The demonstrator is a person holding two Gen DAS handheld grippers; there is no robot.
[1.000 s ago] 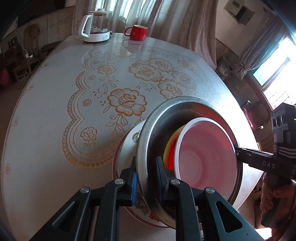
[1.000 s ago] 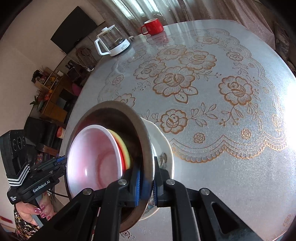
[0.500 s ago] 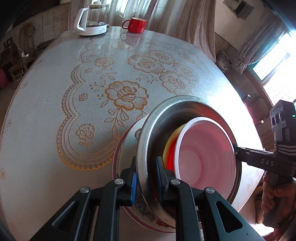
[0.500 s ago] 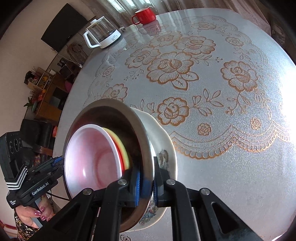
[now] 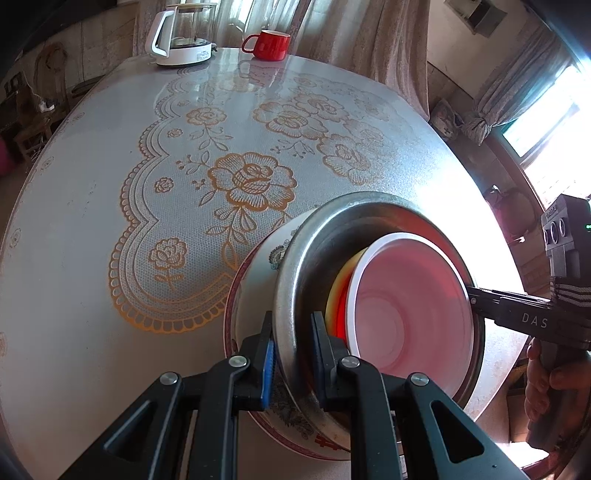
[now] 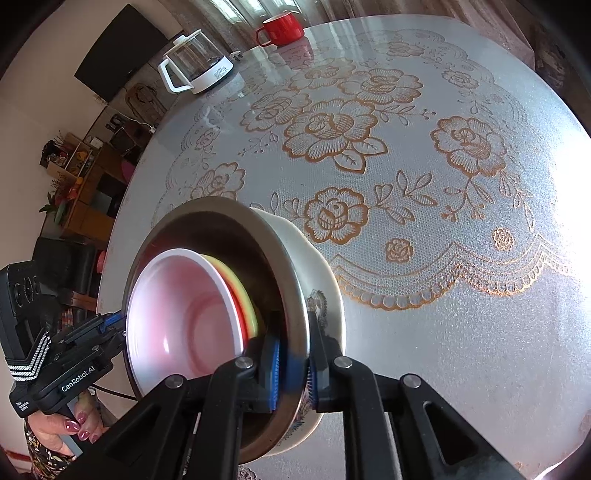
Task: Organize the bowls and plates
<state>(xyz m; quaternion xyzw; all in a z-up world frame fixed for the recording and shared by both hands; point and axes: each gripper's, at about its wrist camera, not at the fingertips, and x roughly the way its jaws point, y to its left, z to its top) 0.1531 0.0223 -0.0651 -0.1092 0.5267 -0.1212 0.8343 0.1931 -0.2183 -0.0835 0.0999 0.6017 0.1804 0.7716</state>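
Observation:
A steel bowl [image 5: 310,266] sits nested in a flower-patterned ceramic bowl [image 5: 255,280] on the lace-print table [image 5: 92,258], close to its near edge. Inside the steel one lie a yellow, a red and a white bowl [image 5: 410,317] with a pinkish inside. My left gripper [image 5: 291,325] is shut on the steel rim's near side, its outer finger inside the ceramic bowl. My right gripper [image 6: 291,354] is shut on the opposite side of the steel bowl [image 6: 221,229], beside the ceramic bowl [image 6: 325,280] and white bowl [image 6: 184,317]. Each view shows the other gripper [image 5: 471,295] [image 6: 118,328] at the far rim.
A glass kettle [image 5: 183,35] and a red mug [image 5: 267,44] stand at the table's far edge, kettle [image 6: 195,66] left of mug [image 6: 280,29]. A person's hand [image 6: 70,428] holds the left tool. Shelves stand beyond the table's left side, a bright window on the right.
Both grippers keep the same hold on the steel bowl's rim. The stack stays put; both views have only tipped a little, so kettle and mug sit slightly higher in the pictures.

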